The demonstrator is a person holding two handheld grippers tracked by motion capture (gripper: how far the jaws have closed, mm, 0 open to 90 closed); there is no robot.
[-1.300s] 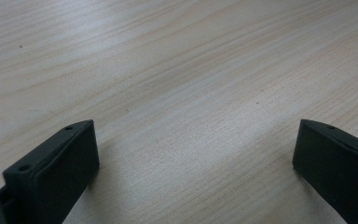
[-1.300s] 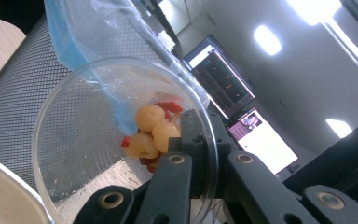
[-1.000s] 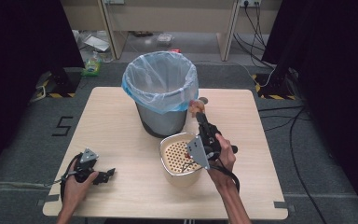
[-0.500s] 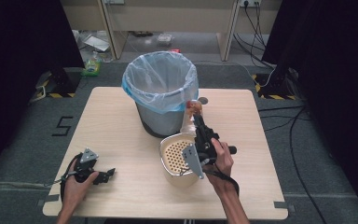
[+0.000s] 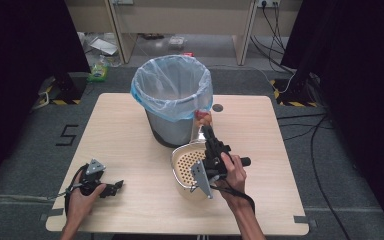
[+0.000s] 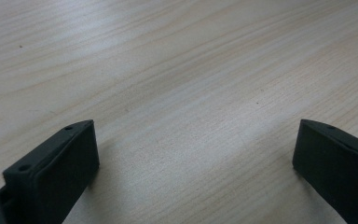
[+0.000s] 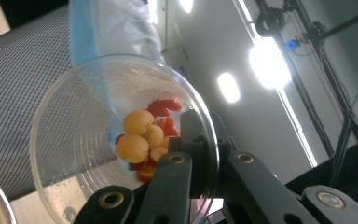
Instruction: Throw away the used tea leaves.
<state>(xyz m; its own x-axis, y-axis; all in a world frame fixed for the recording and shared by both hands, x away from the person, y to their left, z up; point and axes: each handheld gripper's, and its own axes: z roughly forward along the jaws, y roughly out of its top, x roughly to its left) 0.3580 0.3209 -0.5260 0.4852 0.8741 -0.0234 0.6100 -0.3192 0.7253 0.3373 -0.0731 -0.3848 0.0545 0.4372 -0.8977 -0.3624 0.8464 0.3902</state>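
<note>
Right gripper (image 7: 200, 154) fingers clamped on rim of clear ribbed plastic cup (image 7: 88, 140), tilted beside mesh bin (image 5: 172, 107); round yellow and red pieces inside. Left gripper (image 6: 193, 154) fingers apart over pale woodgrain table (image 6: 191, 70).

Two black handheld grippers, bare forearms, no sleeves

The left gripper (image 5: 111, 187) is matte black with a grey three-cornered plate on top and a black cable looping behind it; its blocky fingers (image 6: 51, 177) carry small screw holes. The right gripper (image 5: 207, 131) is black too, with brass-ringed pivot screws on its linkage arms and a grey plate.
</note>
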